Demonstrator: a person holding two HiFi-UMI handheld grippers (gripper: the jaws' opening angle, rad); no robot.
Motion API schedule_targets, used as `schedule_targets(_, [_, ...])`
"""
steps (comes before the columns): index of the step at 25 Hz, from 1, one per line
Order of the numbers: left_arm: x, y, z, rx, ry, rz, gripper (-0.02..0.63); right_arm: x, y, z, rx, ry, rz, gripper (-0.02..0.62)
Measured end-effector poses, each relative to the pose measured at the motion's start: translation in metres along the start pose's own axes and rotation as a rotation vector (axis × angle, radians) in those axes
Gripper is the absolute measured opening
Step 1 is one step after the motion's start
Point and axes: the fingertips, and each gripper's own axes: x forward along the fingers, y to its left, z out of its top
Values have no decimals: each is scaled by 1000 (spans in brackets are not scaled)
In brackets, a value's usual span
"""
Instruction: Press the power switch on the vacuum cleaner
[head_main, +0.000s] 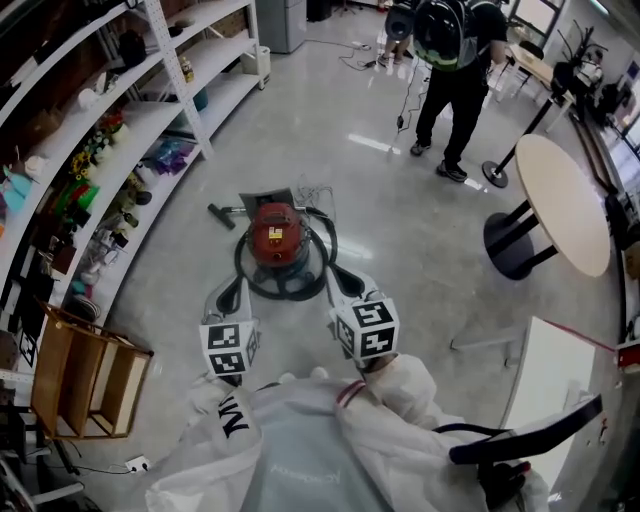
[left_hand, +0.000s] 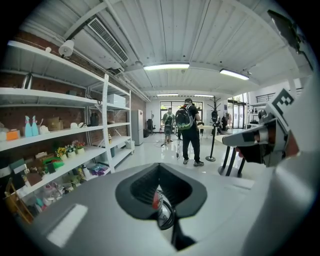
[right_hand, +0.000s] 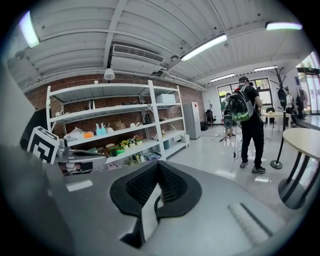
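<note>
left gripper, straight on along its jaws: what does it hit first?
Probably the red vacuum cleaner on the floor: the left gripper points down at it, red showing past its shut jaws. The black hose looped round it may come first; depth unclear.

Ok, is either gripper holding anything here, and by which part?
Nothing is held. The left gripper and the right gripper both have their jaws together and empty, clear of the red vacuum cleaner on the floor.

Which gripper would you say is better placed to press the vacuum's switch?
Probably the left gripper: its view shows the vacuum's red top between its fingers; the right gripper's shows only hose.
</note>
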Motion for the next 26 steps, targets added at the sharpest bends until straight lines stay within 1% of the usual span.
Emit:
schedule_targets(3, [-2,4,2,-1,-9,2,0,2,8,1,-14,0,12,0])
schedule_targets(12, [-8,8,-3,-9,-9,-5,0,1,17,-5,-17,8,6,0])
schedule_targets(26, [-10,4,-6,-5,-7,-12,0,-3,19,-10,-16,15,1,0])
